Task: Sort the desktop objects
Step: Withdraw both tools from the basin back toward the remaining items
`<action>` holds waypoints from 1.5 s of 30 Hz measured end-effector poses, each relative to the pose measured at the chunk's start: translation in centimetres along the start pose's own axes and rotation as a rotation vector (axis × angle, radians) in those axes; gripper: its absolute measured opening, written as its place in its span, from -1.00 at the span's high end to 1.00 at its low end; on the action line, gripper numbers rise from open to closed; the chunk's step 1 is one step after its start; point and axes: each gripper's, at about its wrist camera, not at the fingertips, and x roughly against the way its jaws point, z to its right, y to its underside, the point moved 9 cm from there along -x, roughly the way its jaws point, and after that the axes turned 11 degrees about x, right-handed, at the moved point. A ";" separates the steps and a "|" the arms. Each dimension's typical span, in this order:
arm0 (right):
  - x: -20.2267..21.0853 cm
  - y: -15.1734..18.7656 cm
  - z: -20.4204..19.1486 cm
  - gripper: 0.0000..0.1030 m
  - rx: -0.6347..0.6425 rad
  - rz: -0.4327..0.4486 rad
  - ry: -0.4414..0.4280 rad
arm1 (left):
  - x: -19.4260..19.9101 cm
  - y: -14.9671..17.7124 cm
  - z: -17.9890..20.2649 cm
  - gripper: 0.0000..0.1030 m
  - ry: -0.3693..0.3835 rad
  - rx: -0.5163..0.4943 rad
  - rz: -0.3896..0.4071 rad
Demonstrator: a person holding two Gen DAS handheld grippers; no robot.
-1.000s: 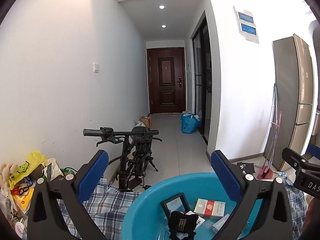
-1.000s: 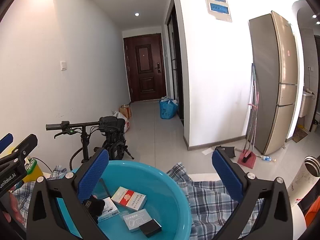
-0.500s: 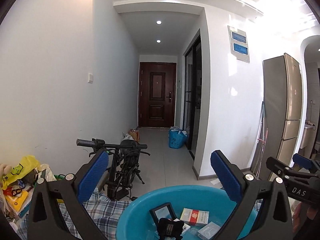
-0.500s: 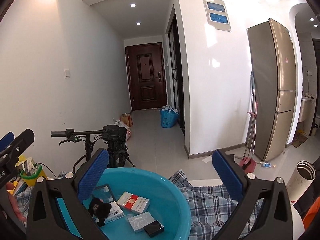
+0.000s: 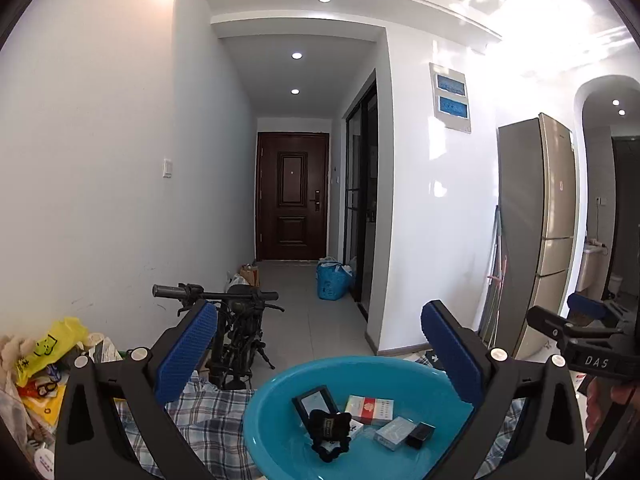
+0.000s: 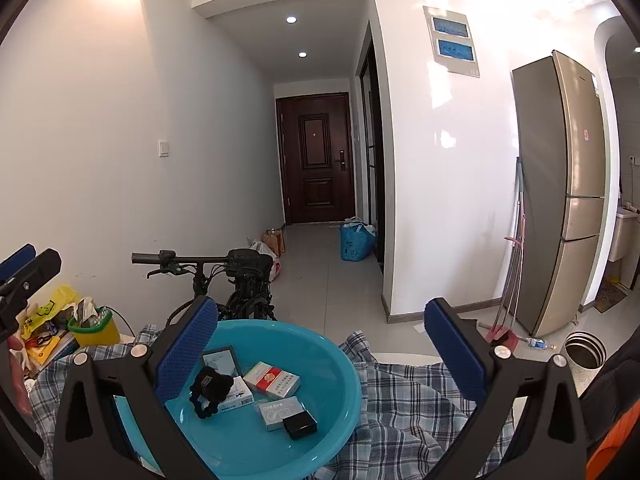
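L gripper (image 5: 318, 344): I see jaws wide apart, empty, above basin (image 5: 280, 392).
R gripper (image 6: 320, 336): same, spread, touching nothing.

Clearance, as I read it: both tools spread wide, nothing between the pads. Blue basin (image 6: 340, 412) at 6 o'clock, floor crowded with boxes (image 6: 272, 378) and a black strap (image 6: 210, 386). Bare plaid cloth (image 6: 412, 404) at 4 o'clock on the worktop. Clutter pile (image 5: 44, 364) at 8 o'clock blocks my left.
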 end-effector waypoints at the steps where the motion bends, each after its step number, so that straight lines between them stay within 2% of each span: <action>1: 0.7 0.0 -0.1 -1.00 0.000 0.005 -0.003 | 0.8 -0.3 0.0 -1.00 0.013 0.024 -0.001; 3: 1.9 0.1 -0.3 -1.00 0.011 0.006 -0.006 | 2.6 -1.1 0.4 -1.00 0.026 0.026 0.018; 6: 3.0 0.1 -0.8 -1.00 0.024 -0.029 -0.006 | 4.7 -2.2 1.4 -1.00 0.034 -0.028 0.046; 8: 4.2 -0.3 -1.3 -1.00 0.029 -0.012 -0.031 | 5.7 -2.5 1.9 -1.00 0.042 -0.038 0.049; 14: 6.5 -1.8 -3.3 -1.00 0.096 0.046 -0.030 | 6.8 -2.6 2.5 -1.00 0.047 -0.014 0.027; 17: 6.7 -2.0 -4.2 -1.00 0.120 0.043 -0.042 | 6.2 -2.3 2.3 -1.00 0.028 -0.003 -0.001; 21: 6.3 -1.7 -5.0 -1.00 0.147 0.011 -0.054 | 5.1 -1.5 1.8 -1.00 0.025 0.036 -0.085; 24: 6.1 -1.0 -5.3 -1.00 0.153 -0.022 -0.072 | 4.6 -0.8 1.6 -1.00 0.004 0.021 -0.127; 28: 5.7 0.4 -5.9 -1.00 0.175 -0.082 -0.102 | 3.8 1.6 1.9 -1.00 -0.002 -0.035 -0.249; 33: 5.5 3.1 -6.6 -1.00 0.187 -0.131 -0.137 | 4.6 4.3 0.8 -1.00 -0.028 -0.061 -0.259; 39: 5.5 7.3 -6.9 -1.00 0.190 -0.195 -0.162 | 4.9 10.4 -1.8 -1.00 -0.049 -0.034 -0.381; 45: 5.9 10.9 -6.6 -1.00 0.183 -0.249 -0.171 | 5.5 15.0 -4.4 -1.00 -0.075 0.036 -0.462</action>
